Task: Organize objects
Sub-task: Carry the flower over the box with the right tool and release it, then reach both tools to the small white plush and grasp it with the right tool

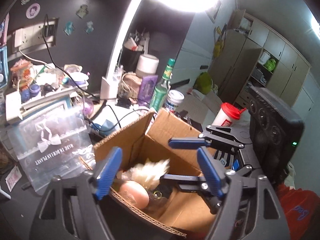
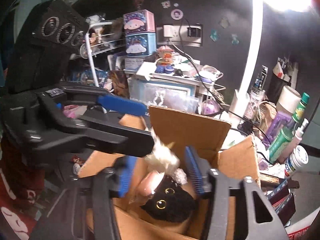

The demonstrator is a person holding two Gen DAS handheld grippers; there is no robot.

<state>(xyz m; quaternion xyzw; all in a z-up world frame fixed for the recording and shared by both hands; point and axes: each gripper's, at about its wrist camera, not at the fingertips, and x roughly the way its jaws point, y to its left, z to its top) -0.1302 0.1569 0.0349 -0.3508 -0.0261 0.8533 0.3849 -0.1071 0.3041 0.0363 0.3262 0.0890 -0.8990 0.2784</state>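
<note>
An open cardboard box (image 1: 172, 128) (image 2: 190, 120) stands below both grippers. Inside lie a peach rounded thing (image 1: 134, 194) (image 2: 148, 184) and a black plush cat (image 2: 170, 206) with gold eyes. A blurred white fluffy thing (image 1: 152, 170) (image 2: 162, 158) hangs over them in the box mouth. My left gripper (image 1: 158, 170) (image 2: 149, 128) is open over the box, its blue pads well apart from the fluff. My right gripper (image 2: 160, 172) (image 1: 167, 159) reaches in from the other side, also open. The fluff sits between its blue pads without being pressed.
A clear plastic case (image 1: 54, 140) stands left of the box. A white lamp arm (image 1: 124, 40), a green bottle (image 1: 162, 88), a white jar (image 1: 175, 100) and a red-lidded cup (image 1: 228, 116) crowd the desk behind. A red sleeve (image 1: 296, 210) is at lower right.
</note>
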